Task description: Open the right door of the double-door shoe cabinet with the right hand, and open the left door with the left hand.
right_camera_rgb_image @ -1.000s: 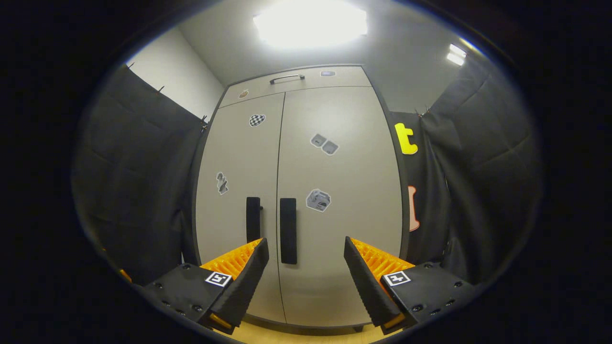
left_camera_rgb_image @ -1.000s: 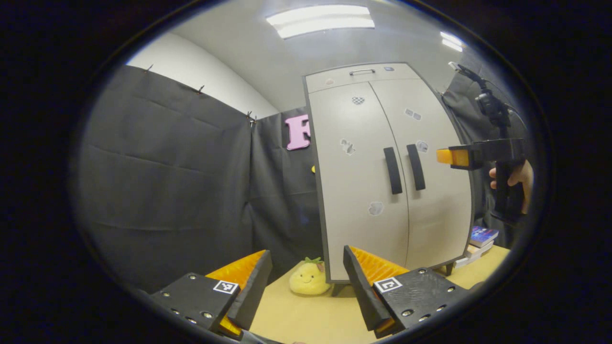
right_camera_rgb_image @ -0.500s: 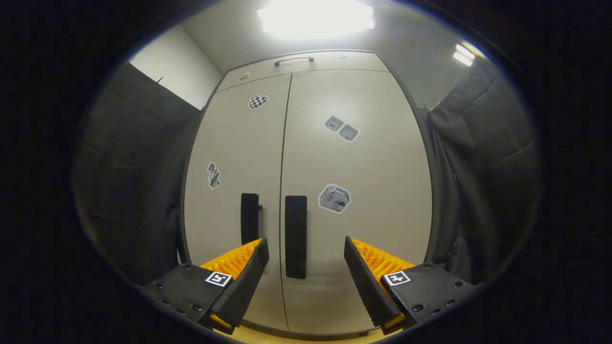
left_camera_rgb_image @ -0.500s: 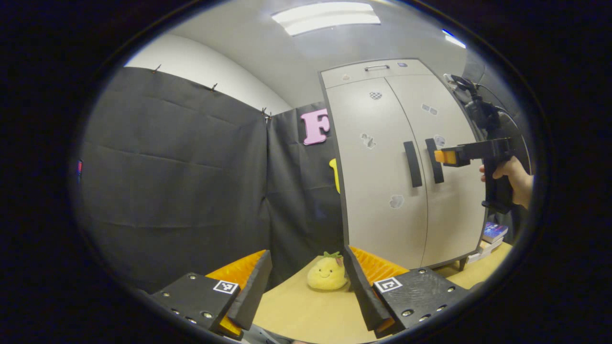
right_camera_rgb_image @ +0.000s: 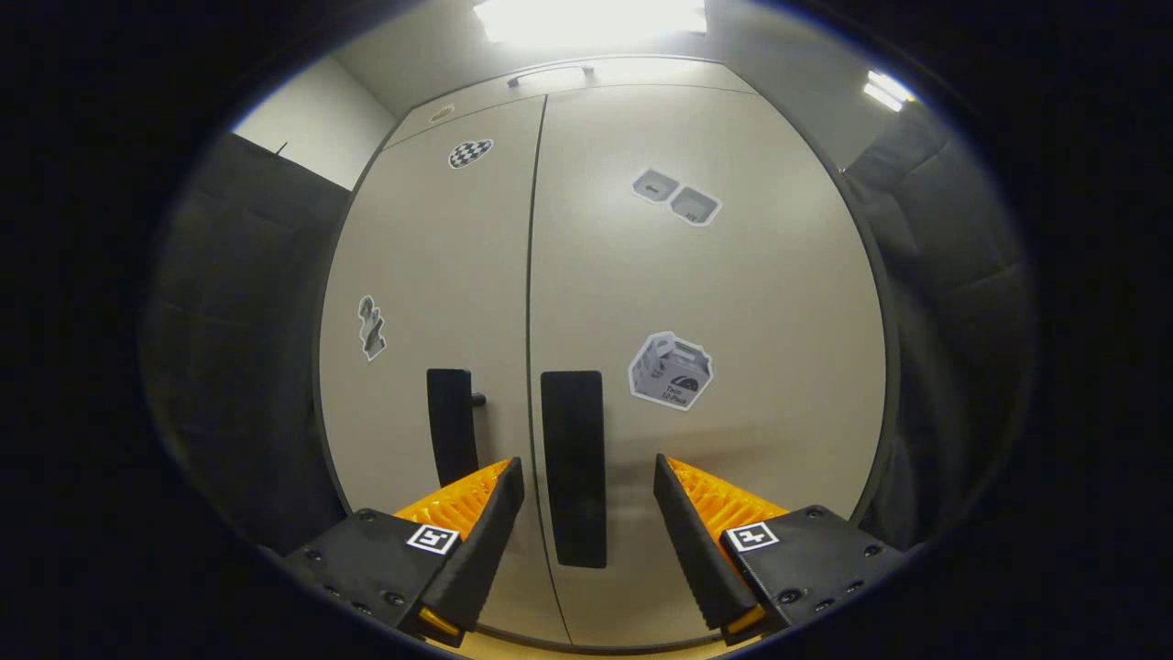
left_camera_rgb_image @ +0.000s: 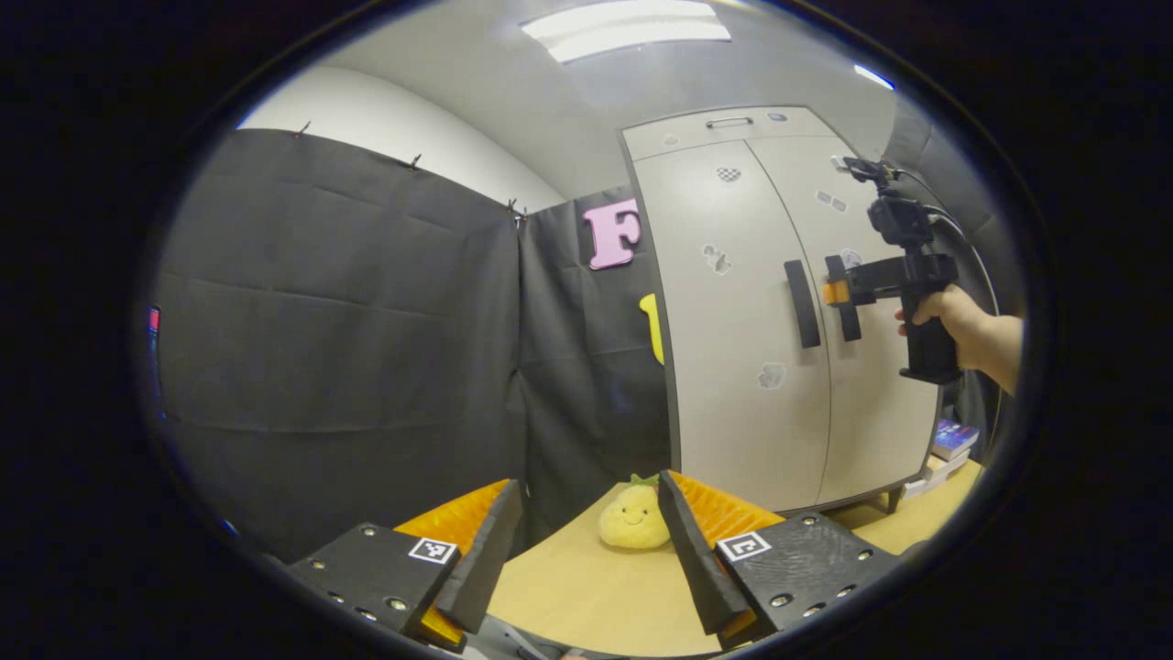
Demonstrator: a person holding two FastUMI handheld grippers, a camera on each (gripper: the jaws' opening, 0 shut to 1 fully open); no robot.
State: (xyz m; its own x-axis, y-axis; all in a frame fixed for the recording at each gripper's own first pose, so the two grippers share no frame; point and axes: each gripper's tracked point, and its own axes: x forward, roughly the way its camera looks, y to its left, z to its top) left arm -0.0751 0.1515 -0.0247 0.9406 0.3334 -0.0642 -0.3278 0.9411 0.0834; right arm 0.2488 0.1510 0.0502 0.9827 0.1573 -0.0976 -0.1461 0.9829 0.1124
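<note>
Left gripper view, left to right: black cloth booth wall (left_camera_rgb_image: 348, 302), left claw (left_camera_rgb_image: 586, 550) at bottom with fingers spread wide, holding nothing, well apart from the cabinet. One yellow smiling plush (left_camera_rgb_image: 634, 519) on the wooden counter (left_camera_rgb_image: 586, 596), near cabinet's left foot. Double-door shoe cabinet (left_camera_rgb_image: 733, 367) standing on counter, both doors closed. Two black vertical handles: left door handle (left_camera_rgb_image: 803, 303), right door handle (left_camera_rgb_image: 843, 298), just beside each other at the centre seam. One top drawer with one metal pull (left_camera_rgb_image: 729, 121). Right claw (left_camera_rgb_image: 836, 292) seen from the side at right door handle height, held by a hand (left_camera_rgb_image: 944, 312); contact with handle not clear from here. Stack of books (left_camera_rgb_image: 944, 449) on counter at cabinet's right.

Right gripper view: left door (right_camera_rgb_image: 431, 302), right door (right_camera_rgb_image: 696, 321), both closed. Right claw (right_camera_rgb_image: 586, 513) wide open, fingers either side of right door handle (right_camera_rgb_image: 573, 467), not pressing on it. Left door handle (right_camera_rgb_image: 451, 426) just left. Four stickers counted on door fronts.
</note>
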